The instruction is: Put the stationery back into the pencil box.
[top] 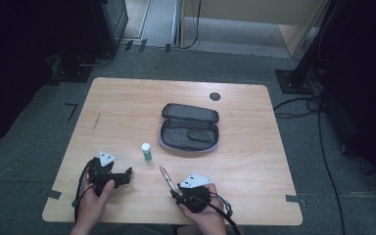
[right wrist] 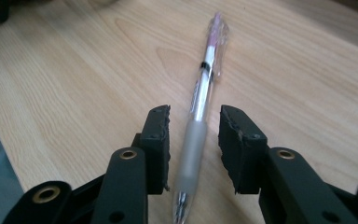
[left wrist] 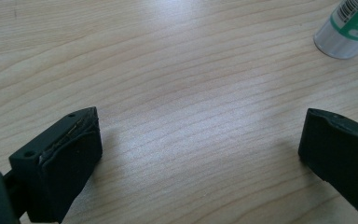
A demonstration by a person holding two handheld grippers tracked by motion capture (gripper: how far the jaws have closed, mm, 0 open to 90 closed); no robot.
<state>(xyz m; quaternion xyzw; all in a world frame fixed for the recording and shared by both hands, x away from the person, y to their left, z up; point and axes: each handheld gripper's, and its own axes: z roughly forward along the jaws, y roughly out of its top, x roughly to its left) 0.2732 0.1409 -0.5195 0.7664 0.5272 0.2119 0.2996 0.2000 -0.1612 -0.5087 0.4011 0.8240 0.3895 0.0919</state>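
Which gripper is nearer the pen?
Right. The right gripper has its fingers on either side of the pen, not closed; the left gripper sits well off to the pen's left.

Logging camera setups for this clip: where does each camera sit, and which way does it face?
High view: above the person's side, looking forward and down on the table, open pouch, glue stick and pen; both hands and grippers enter from below.
Left gripper view: rides the left gripper, looking along its wide-apart fingers at bare wood.
Right gripper view: rides the right gripper, looking along the pen lying between its fingers, gaps on both sides.
Shared: the glue stick in the high and left gripper views; the pen in the high and right gripper views.
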